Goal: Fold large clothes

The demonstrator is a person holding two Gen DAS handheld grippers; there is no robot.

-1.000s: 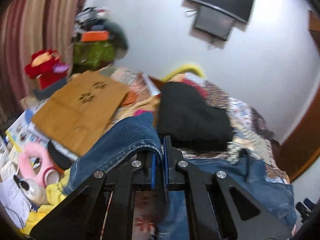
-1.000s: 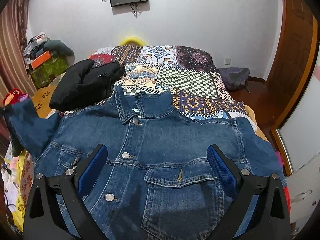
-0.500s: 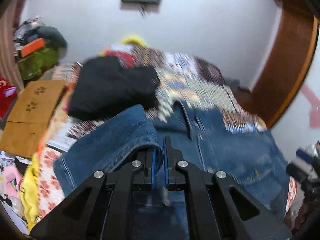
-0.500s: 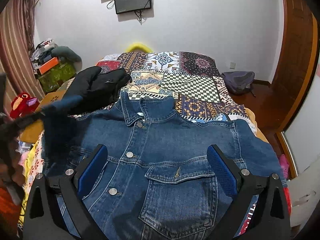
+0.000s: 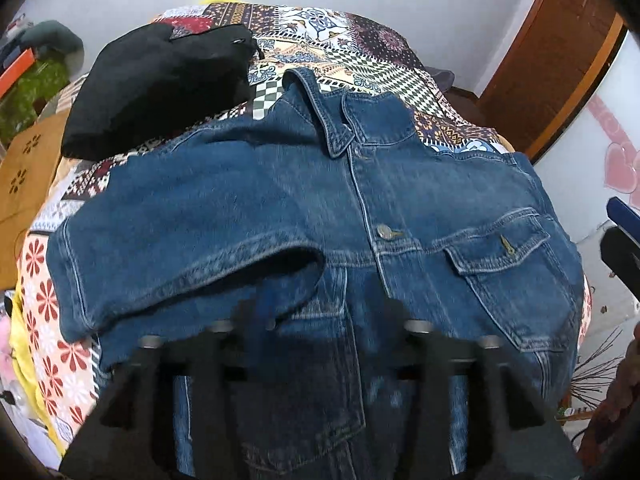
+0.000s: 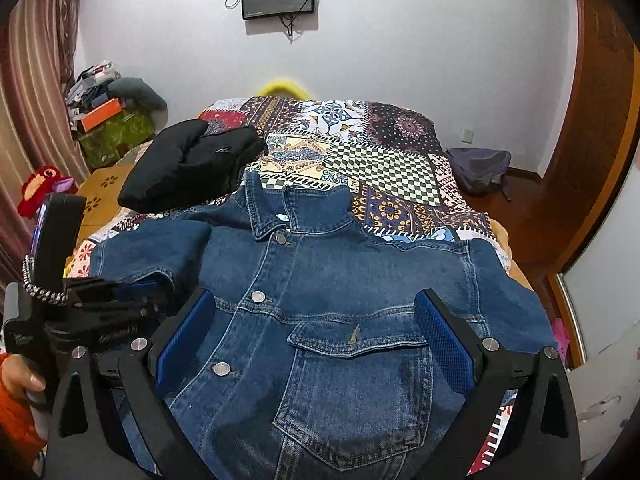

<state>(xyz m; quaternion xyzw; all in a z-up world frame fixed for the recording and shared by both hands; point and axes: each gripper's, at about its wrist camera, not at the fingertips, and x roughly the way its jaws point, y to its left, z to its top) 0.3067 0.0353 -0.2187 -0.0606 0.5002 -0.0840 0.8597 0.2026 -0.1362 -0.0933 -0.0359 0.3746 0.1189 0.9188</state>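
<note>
Denim jacket (image 6: 328, 300): lies front-up and buttoned on the patchwork bedspread (image 6: 384, 168), collar pointing away from both grippers, one sleeve (image 5: 188, 236) folded across the chest and ending just ahead of the left gripper (image 5: 320, 320). Left gripper: blurred, jaws have just been opening and stand apart, the sleeve cuff just in front of them and no longer pinched. Right gripper (image 6: 316, 340): jaws spread wide and empty above the chest pocket; a folded black garment (image 6: 188, 164) lies beyond the jacket, past the left jaw.
</note>
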